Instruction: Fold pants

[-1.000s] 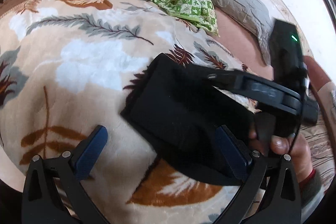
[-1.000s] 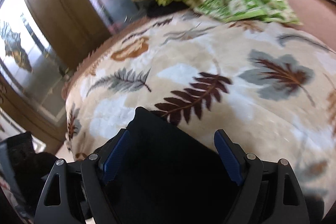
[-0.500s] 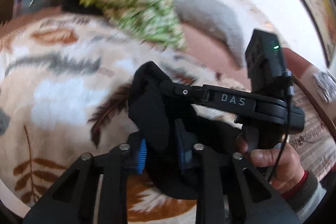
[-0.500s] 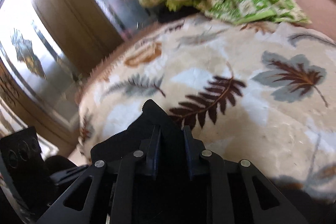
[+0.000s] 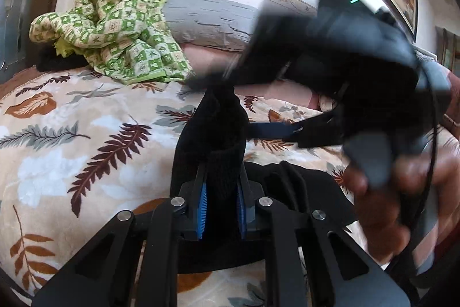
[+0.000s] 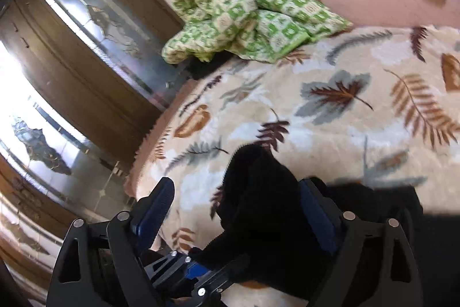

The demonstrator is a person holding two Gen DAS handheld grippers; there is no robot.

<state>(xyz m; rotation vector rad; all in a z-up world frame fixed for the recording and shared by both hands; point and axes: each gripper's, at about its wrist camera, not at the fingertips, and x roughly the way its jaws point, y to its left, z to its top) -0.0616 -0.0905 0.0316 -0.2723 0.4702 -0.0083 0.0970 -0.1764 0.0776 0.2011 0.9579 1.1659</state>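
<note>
Currently the left gripper [image 5: 220, 209] is clamped tight on a bunched fold of the black fabric pants [image 5: 214, 134]; cloth sits between both blue pads and rises in a peak ahead of the fingers. The rest of the pants lies flat on the cream leaf-print fleece blanket [image 5: 72, 151], toward the near edge of the bed.

The right gripper [image 6: 233, 209] has its jaws opening. A hump of the same black pants [image 6: 258, 192] stands between them, against the right pad; the left pad is clear of the cloth, with blanket visible in the gap. So no grip there.

In the left wrist view the right gripper [image 5: 276, 131] is blurred, crossing the upper right, with the person's hand [image 5: 382, 200] around its handle. One blue finger points at the lifted fold, just beside it.

A crumpled green-and-cream checked cloth [image 5: 115, 28] sits at the far edge of the blanket, next to a grey pillow [image 5: 210, 19]. A wooden mirrored wardrobe [image 6: 86, 62] stands past the bed's left side.
</note>
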